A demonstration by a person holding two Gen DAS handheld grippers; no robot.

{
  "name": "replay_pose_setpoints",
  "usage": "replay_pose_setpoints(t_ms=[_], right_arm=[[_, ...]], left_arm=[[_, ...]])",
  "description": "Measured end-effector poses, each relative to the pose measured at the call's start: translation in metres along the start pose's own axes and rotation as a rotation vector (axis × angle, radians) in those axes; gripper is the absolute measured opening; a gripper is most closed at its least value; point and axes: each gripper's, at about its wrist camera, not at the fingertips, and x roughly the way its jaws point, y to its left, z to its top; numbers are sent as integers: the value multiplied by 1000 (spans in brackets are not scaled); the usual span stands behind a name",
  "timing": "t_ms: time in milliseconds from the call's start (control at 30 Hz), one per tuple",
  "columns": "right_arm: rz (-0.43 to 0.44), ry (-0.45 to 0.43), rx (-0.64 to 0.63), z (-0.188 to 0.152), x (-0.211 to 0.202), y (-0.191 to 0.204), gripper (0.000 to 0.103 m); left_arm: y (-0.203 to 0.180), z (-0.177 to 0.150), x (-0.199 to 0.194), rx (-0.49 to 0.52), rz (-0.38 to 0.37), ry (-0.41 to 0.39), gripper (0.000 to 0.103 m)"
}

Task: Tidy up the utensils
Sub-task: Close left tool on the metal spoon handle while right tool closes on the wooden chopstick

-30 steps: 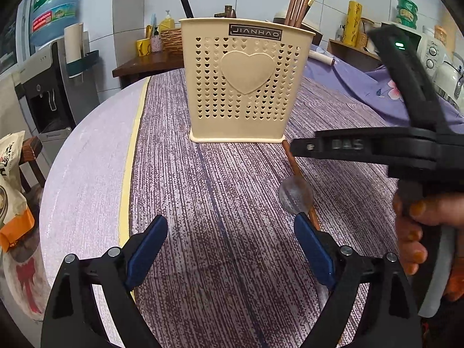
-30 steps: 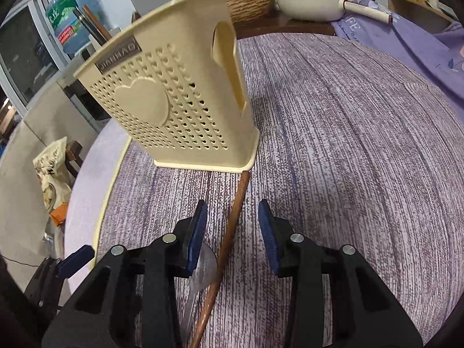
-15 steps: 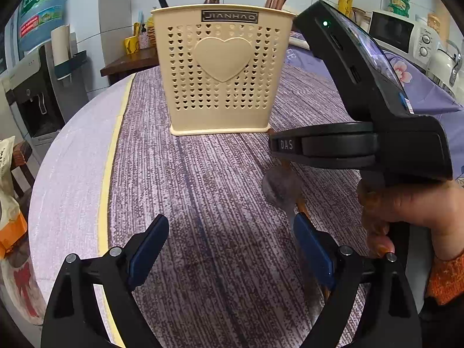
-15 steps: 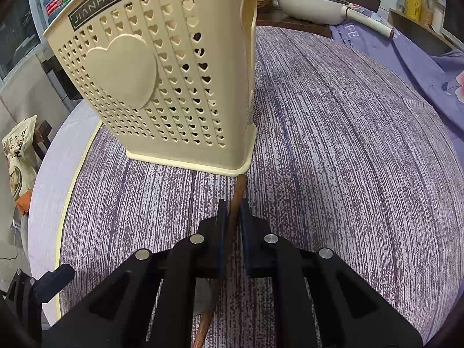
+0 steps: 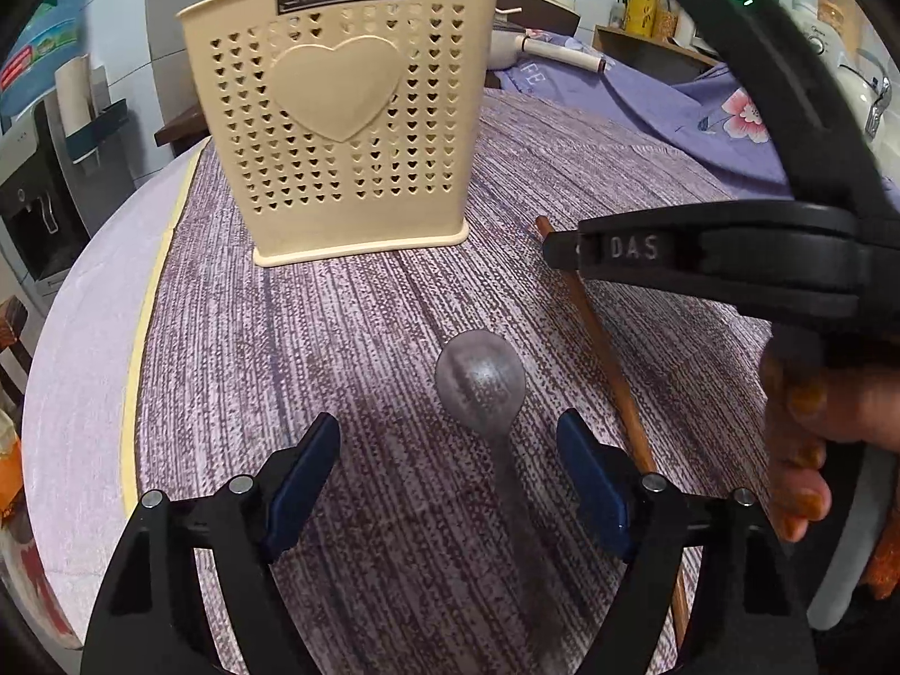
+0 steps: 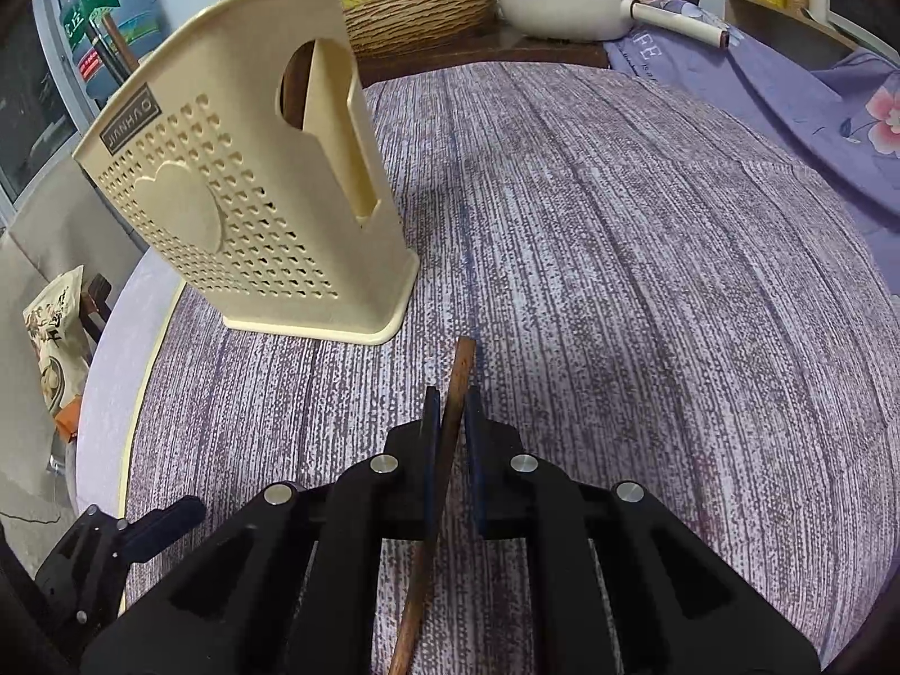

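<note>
Spoon round steel, between closing left jaws | wooden chopstick clamped, right jaws

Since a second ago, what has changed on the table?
The right gripper closed on the chopstick and drew its tip back from the holder. The left gripper moved over the spoon, jaws just narrowing but open, the handle between them, untouched. The holder and spoon stayed put.
</note>
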Motion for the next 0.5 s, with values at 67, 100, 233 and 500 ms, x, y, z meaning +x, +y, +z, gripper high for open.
replay_pose_setpoints(t_ms=[67, 100, 233, 500], right_arm=[[3, -10, 3, 0, -3, -1, 9], [2, -19, -1, -1, -6, -1, 9], [13, -31, -9, -1, -10, -2, 9], [14, -44, -7, 0, -14, -6, 10]], left_arm=[[-5, 3, 6, 8, 12, 17, 71], [-6, 6, 8, 12, 19, 16, 69], [-11, 16, 13, 8, 28, 28, 55], [-13, 26, 18, -4, 12, 38, 35]])
